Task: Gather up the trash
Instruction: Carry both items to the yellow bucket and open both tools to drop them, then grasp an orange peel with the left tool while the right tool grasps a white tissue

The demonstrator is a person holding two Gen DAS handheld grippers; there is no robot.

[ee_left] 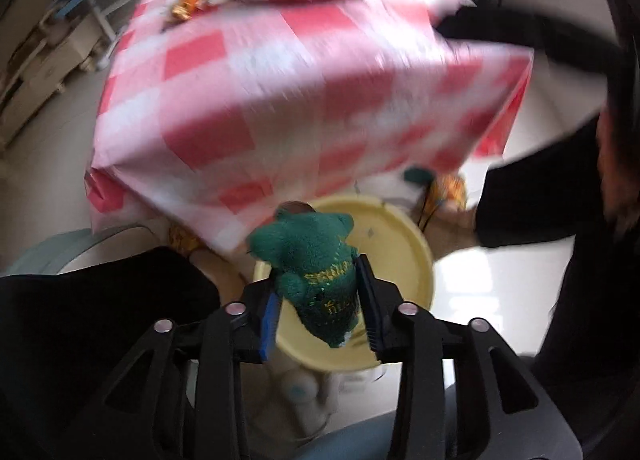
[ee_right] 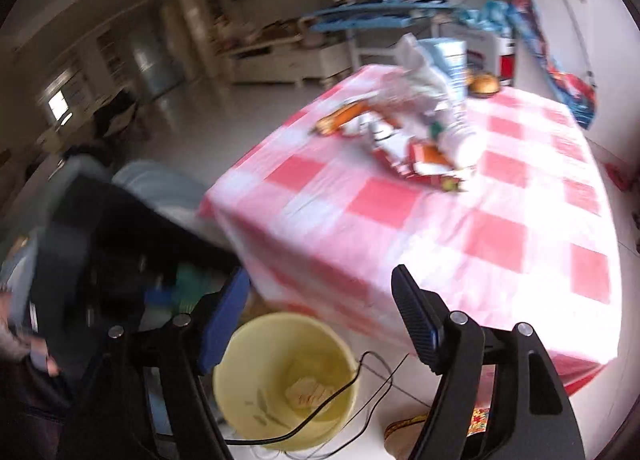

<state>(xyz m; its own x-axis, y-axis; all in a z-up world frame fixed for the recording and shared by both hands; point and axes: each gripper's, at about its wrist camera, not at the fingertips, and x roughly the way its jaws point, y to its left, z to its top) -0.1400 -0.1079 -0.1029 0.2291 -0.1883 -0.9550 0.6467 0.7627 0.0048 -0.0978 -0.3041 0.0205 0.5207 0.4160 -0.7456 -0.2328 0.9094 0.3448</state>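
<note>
Left tongs (ee_left: pixel 320 292) straddle green plush bear (ee_left: pixel 316 272) above yellow bin (ee_left: pixel 416 260); right tongs (ee_right: pixel 320 316) apart.

Yellow bucket (ee_right: pixel 285 382) beside checkered table (ee_right: pixel 440 227)

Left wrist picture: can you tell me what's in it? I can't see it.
A green stuffed toy sits between the left hand-held gripper fingers, right above a yellow bucket. Behind is a table with a red-and-white checked cloth.

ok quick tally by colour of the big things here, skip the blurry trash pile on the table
yellow: 1, the bucket
green: 1, the plush toy
red and white: 1, the checked tablecloth
total: 3
</note>
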